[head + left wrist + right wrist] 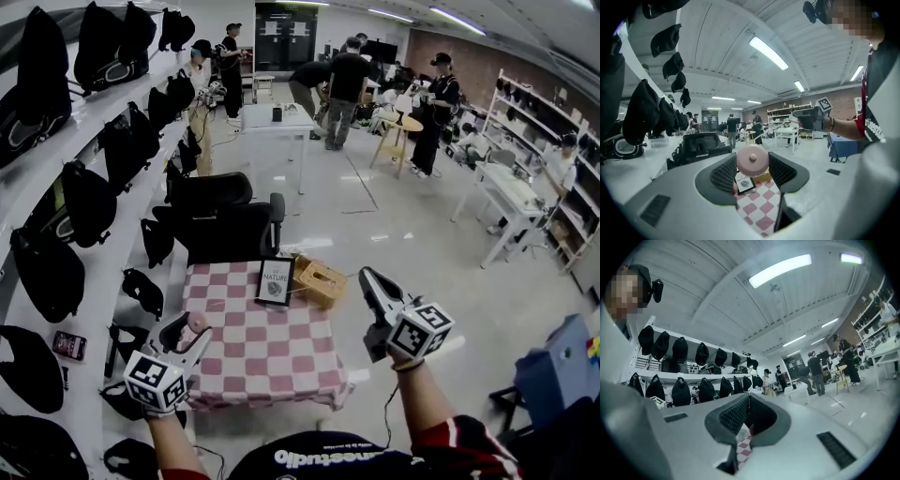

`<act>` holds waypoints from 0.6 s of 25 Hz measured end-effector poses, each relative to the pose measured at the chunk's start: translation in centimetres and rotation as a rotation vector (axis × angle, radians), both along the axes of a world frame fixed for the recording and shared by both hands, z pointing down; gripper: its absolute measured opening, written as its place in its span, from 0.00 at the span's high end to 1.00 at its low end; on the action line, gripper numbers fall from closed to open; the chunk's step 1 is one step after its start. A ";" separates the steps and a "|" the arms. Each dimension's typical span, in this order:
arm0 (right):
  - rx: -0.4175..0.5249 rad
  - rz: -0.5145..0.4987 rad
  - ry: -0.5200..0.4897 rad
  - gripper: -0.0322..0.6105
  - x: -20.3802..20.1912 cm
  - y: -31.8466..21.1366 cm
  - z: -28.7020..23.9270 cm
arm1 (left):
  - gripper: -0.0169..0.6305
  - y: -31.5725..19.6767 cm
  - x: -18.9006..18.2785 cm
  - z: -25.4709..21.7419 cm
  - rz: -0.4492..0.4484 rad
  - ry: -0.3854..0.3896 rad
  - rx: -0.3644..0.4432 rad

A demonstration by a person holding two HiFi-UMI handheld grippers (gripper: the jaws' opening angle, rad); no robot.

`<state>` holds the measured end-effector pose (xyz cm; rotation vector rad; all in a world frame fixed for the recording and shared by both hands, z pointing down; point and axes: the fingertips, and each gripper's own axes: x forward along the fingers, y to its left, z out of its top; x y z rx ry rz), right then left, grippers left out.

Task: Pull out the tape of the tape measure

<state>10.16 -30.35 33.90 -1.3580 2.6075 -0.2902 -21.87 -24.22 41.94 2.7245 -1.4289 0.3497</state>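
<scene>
A round pink tape measure (752, 161) with a small centre button sits clamped between the black ribbed pads of my left gripper (752, 165). In the head view that gripper (188, 334) hangs low at the left, over the near left corner of the table, with the pink tape measure (195, 322) at its tip. My right gripper (367, 277) is raised off the table's right side with its jaws together. In the right gripper view its pads (736, 414) meet with no gap. No pulled-out tape shows between the two grippers.
A small table with a pink and white checked cloth (272, 361) carries a framed picture (276, 281) and a wooden tissue box (321, 280) at its far edge. Black chairs (230, 230) stand behind it. Shelves of black bags (66, 202) line the left wall. People stand far back.
</scene>
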 end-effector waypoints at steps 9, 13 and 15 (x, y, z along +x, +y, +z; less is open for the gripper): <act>-0.019 0.019 0.002 0.94 -5.4 3.2 1.4 | 0.64 0.8 -1.7 1.1 0.069 -0.006 -0.004; -0.036 0.043 -0.003 0.94 -6.6 4.8 2.1 | 0.64 1.5 -2.5 1.9 0.088 -0.014 -0.013; -0.047 0.054 0.004 0.94 -7.1 5.5 2.4 | 0.64 1.9 -2.8 2.3 0.092 -0.020 -0.017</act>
